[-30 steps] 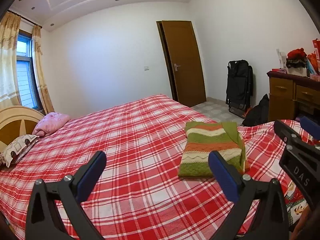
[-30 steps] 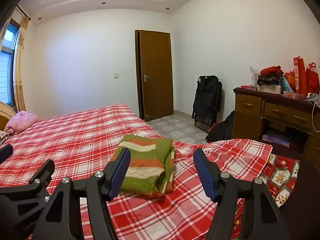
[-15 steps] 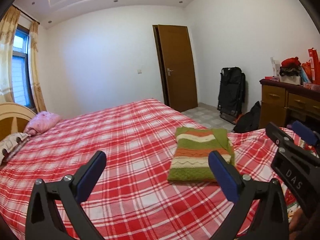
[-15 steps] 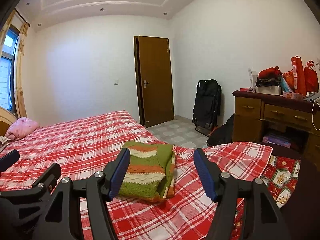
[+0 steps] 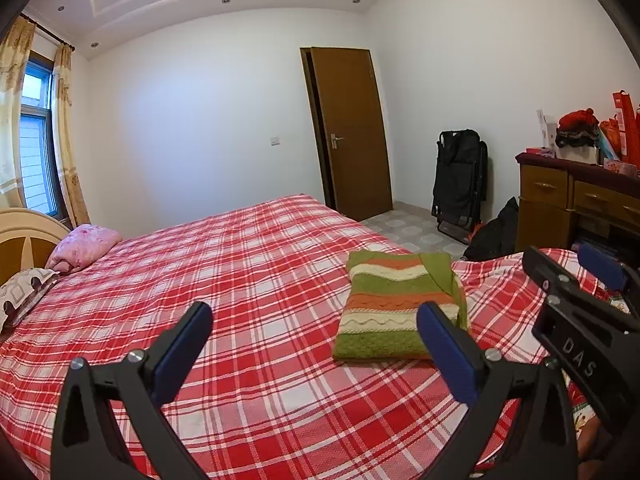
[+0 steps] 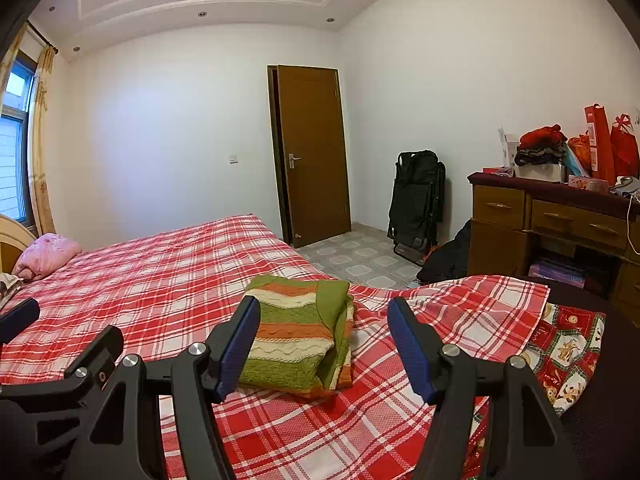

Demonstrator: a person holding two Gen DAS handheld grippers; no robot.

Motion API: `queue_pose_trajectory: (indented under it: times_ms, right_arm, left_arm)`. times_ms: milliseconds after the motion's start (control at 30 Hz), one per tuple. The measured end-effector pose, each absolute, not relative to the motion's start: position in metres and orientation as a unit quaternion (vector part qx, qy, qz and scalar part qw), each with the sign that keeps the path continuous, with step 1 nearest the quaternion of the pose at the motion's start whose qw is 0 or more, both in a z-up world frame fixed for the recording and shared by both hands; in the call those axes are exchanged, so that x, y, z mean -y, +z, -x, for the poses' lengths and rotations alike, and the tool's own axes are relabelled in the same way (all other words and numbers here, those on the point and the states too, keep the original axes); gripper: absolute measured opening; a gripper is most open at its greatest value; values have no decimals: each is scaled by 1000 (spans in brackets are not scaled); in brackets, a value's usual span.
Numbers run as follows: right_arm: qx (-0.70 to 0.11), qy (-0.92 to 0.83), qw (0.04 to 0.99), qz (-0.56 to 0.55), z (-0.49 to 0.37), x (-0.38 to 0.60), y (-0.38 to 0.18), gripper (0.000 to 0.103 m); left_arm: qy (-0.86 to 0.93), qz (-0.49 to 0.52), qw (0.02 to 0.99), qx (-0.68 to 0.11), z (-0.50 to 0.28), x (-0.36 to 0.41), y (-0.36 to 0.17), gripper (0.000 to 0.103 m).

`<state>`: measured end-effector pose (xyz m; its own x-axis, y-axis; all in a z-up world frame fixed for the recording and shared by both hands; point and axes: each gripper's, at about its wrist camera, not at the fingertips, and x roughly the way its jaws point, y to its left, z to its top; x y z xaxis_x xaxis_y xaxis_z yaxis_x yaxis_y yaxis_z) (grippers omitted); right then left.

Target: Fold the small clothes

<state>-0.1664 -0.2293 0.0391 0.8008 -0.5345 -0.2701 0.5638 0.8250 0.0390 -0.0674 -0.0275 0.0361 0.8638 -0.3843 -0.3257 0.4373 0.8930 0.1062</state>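
A green, orange and cream striped knit garment (image 5: 394, 304) lies folded in a neat rectangle on the red plaid bed (image 5: 248, 280); it also shows in the right wrist view (image 6: 298, 332). My left gripper (image 5: 316, 340) is open and empty, held above the bed to the near left of the garment. My right gripper (image 6: 324, 344) is open and empty, held just in front of the garment without touching it. The right gripper also shows at the right edge of the left wrist view (image 5: 576, 312).
A pink pillow (image 5: 84, 246) and a patterned pillow (image 5: 20, 292) lie by the headboard at left. A wooden dresser (image 6: 548, 224) with bags and clothes stands at right. A black folded chair (image 6: 418, 200) leans near the brown door (image 6: 314, 152). A Christmas-print cloth (image 6: 568, 356) hangs off the bed's right edge.
Both grippers stay open and empty. The views have shifted slightly, with the garment sitting a little lower and closer in the right wrist view. The garment has not moved on the bed.
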Motion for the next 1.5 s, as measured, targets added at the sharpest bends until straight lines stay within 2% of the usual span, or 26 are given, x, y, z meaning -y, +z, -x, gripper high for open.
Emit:
queue_pose_trajectory:
  times_ms: [1500]
  right_arm:
    - [-130, -302, 941, -75, 166, 240, 33, 67]
  left_arm:
    - [-251, -82, 952, -155, 59, 40, 42, 103]
